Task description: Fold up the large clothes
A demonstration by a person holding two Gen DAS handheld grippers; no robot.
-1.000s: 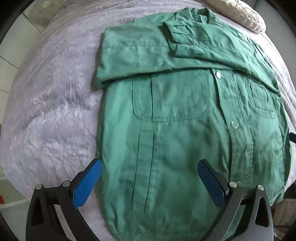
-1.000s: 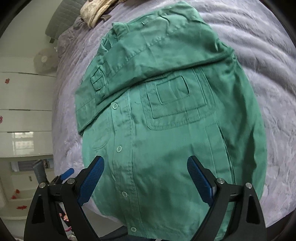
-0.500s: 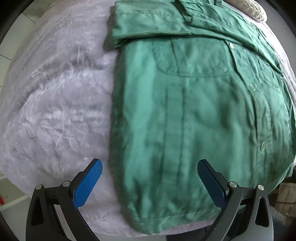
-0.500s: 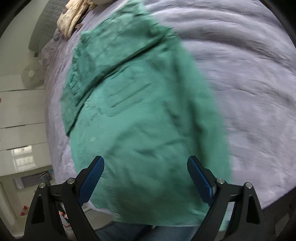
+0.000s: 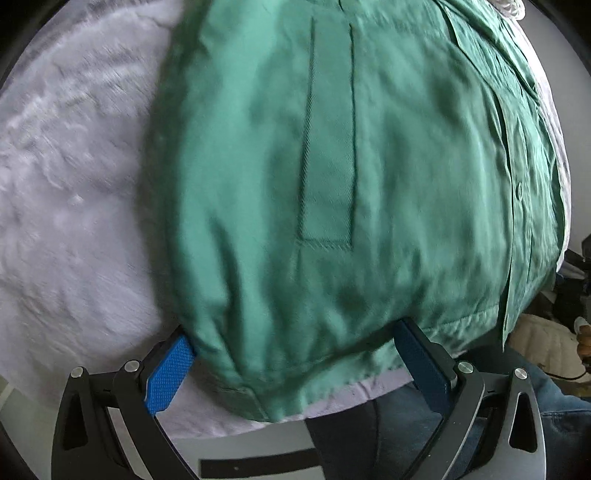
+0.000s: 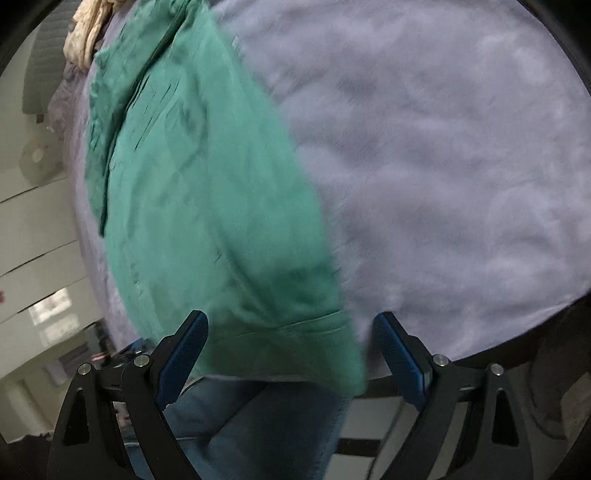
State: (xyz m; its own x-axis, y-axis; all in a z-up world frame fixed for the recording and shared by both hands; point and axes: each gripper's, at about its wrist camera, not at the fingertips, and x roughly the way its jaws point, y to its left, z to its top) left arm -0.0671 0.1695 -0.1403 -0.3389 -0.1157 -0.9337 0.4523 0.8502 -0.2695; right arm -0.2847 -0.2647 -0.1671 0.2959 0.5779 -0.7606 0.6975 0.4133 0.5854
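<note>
A green button-up jacket (image 5: 332, 166) lies flat on a pale lilac plush bed cover (image 5: 74, 184), sleeves folded across its upper part. In the left wrist view my left gripper (image 5: 295, 365) is open, its blue pads either side of the jacket's bottom hem at the bed's near edge. In the right wrist view the jacket (image 6: 207, 206) fills the left half. My right gripper (image 6: 291, 354) is open around the hem's right corner. Neither holds cloth.
The bed cover (image 6: 443, 166) spreads wide to the right of the jacket. A beige cloth (image 6: 88, 33) lies at the far end of the bed. The person's blue jeans (image 6: 258, 424) show below the bed edge. White cupboards stand at the left.
Both grippers have dropped down and in toward the jacket's bottom hem. The left now straddles the hem's left part, the right has swung to the hem's right corner. Both stay open.
</note>
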